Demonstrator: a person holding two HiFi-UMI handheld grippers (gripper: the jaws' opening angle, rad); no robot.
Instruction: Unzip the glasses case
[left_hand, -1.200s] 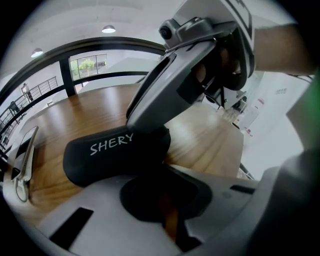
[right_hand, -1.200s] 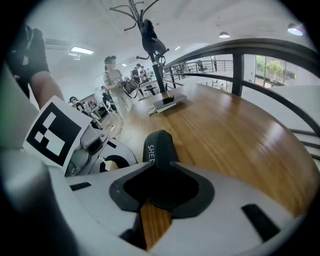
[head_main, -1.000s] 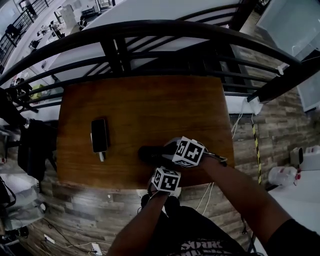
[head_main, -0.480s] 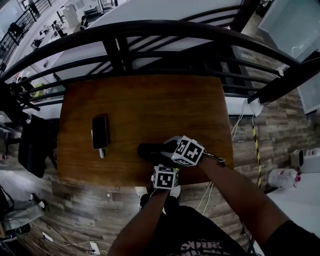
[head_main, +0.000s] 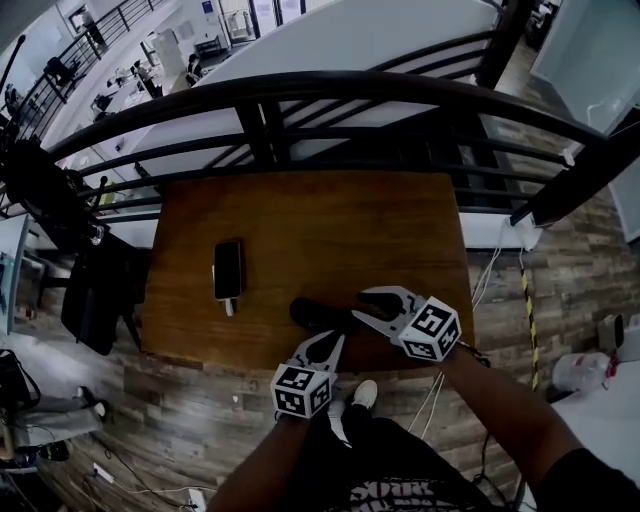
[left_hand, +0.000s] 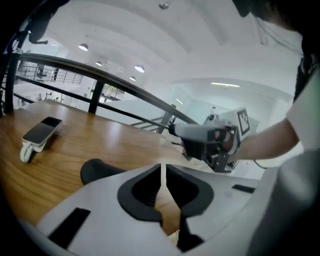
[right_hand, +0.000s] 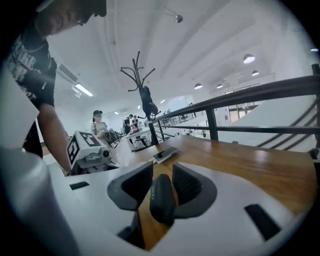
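The black glasses case (head_main: 312, 314) lies on the wooden table (head_main: 320, 230) near its front edge, and its right end is hidden under my right gripper. My right gripper (head_main: 360, 305) hovers above that end. Its jaws are opening, and the case (right_hand: 161, 197) shows in the gap between them without being pressed. In front of the case, at the table's edge, my left gripper (head_main: 333, 343) is raised with its jaws shut on nothing (left_hand: 163, 172). From there the case (left_hand: 97, 172) lies to the left and below.
A dark phone (head_main: 228, 270) lies on the left half of the table, also visible as the phone (left_hand: 42, 132) and the phone (right_hand: 165, 154). A black railing (head_main: 300, 95) runs behind the table. Cables trail over the wood-plank floor (head_main: 180, 430).
Both grippers have lifted off the case and drawn apart, the left one back toward the table's edge. The right jaws have opened. The case stays on the table.
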